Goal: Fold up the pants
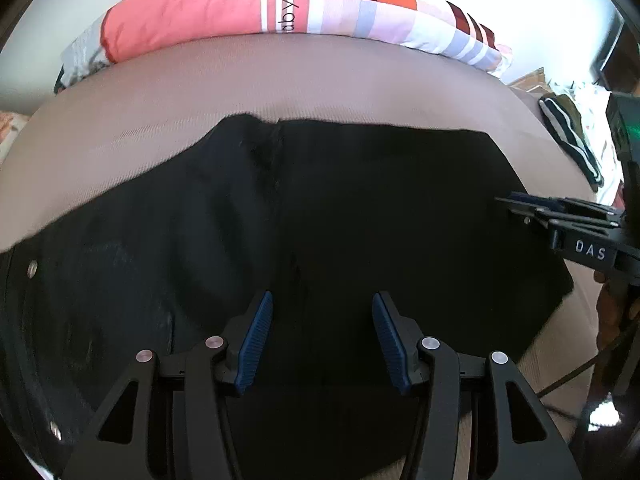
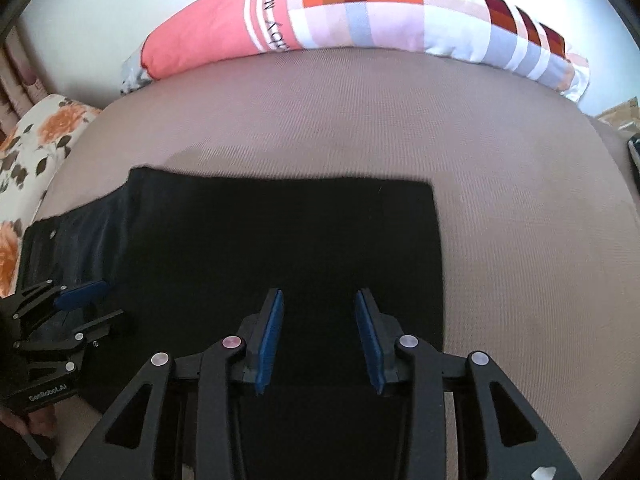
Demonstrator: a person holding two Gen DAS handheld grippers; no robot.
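Black pants (image 1: 320, 208) lie flat on a taupe bed (image 1: 280, 80), folded into a wide band, with the waistband and its metal buttons at the left. My left gripper (image 1: 322, 300) is open and empty just above the near part of the pants. My right gripper (image 2: 319, 296) is open and empty above the right part of the pants (image 2: 260, 232), whose right edge is straight. Each gripper shows in the other's view: the right one (image 1: 516, 204) at the pants' right edge, the left one (image 2: 80, 304) near the waistband.
A long pink and checked pillow (image 1: 280, 4) lies along the far edge of the bed. A floral pillow (image 2: 36, 148) is at the left. A striped dark garment (image 1: 572, 136) lies at the far right. Bare bed (image 2: 520, 220) extends right of the pants.
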